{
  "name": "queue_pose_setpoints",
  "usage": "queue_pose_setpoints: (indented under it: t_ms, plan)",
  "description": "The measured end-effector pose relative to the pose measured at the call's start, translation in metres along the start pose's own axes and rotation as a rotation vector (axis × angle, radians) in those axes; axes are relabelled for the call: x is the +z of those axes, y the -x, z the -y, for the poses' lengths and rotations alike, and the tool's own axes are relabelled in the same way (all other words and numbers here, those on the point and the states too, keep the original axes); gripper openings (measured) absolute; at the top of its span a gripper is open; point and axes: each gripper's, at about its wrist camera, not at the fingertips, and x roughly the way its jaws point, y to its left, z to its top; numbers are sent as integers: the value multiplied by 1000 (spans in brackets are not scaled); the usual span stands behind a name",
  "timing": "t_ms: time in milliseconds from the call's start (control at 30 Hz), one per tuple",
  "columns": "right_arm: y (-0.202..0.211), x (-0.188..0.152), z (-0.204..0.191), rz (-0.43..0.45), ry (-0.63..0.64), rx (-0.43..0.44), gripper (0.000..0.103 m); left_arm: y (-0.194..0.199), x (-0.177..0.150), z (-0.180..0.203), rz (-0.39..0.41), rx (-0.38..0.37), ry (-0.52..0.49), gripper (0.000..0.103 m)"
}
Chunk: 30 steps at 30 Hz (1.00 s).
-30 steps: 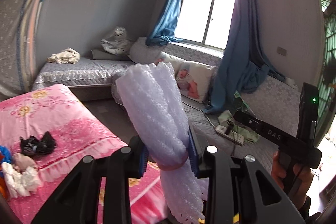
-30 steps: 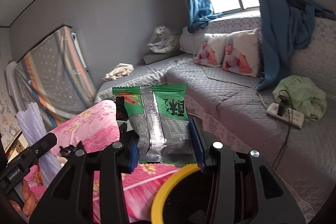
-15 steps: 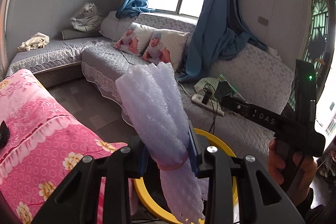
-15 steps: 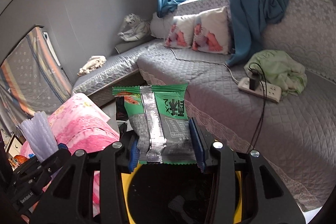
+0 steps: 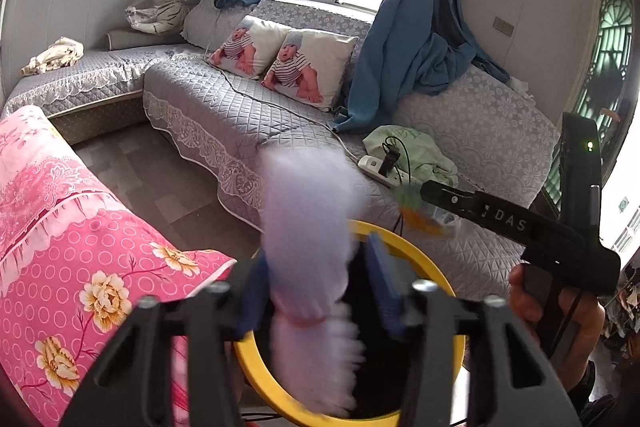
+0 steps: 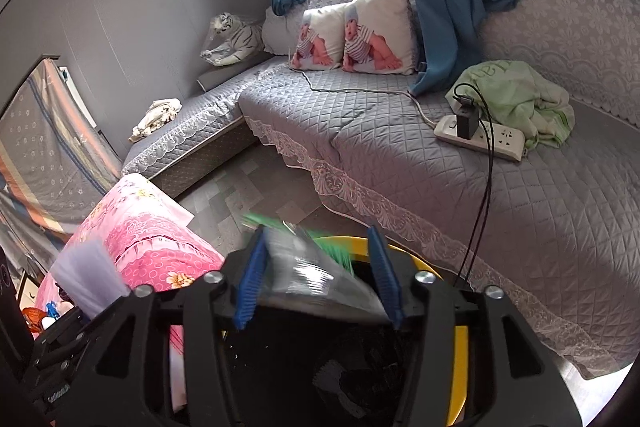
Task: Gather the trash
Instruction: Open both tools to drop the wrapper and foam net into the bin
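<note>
Left wrist view. My left gripper [image 5: 316, 287] hangs directly over the yellow-rimmed bin [image 5: 404, 251], whose mouth lies below and just ahead of the fingers. The foam wrap [image 5: 308, 239] sits between the blue pads [image 5: 380, 275], smeared by motion blur; there is a dark gap between it and the right pad, so I read the jaws as parted and the wrap as loose or dropping. To my right, the right gripper [image 5: 430, 191] shows side-on, with a blurred green packet [image 5: 416, 207] at its tip.

Right wrist view. My right gripper [image 6: 316, 279] also points down into the bin [image 6: 460, 347]. Its jaws stand wide, and the packet [image 6: 316, 267] lies tilted and blurred between them, seemingly free of both pads. The wrap [image 6: 90, 275] appears low to my left.

Step in hand, as I judge it: the release of both pieces into the bin. The next move calls for checking that each has cleared the rim, then lifting both grippers away, jaws wide, toward the pink bed [image 6: 152, 231] on my left to seek further trash.
</note>
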Motion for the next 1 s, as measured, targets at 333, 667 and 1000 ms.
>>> queue_pose_setpoints:
  t_ms: [333,667,1000]
  plan:
    - [4,5,2,24,-29,4,60,25,7,-25,72,82,36,67]
    - [16,19,-64,81,77,141,60,106,30,-73,213,274,81,67]
    - [21,20,-181,106,265,338,61,216,33,-126,325,530,108,69]
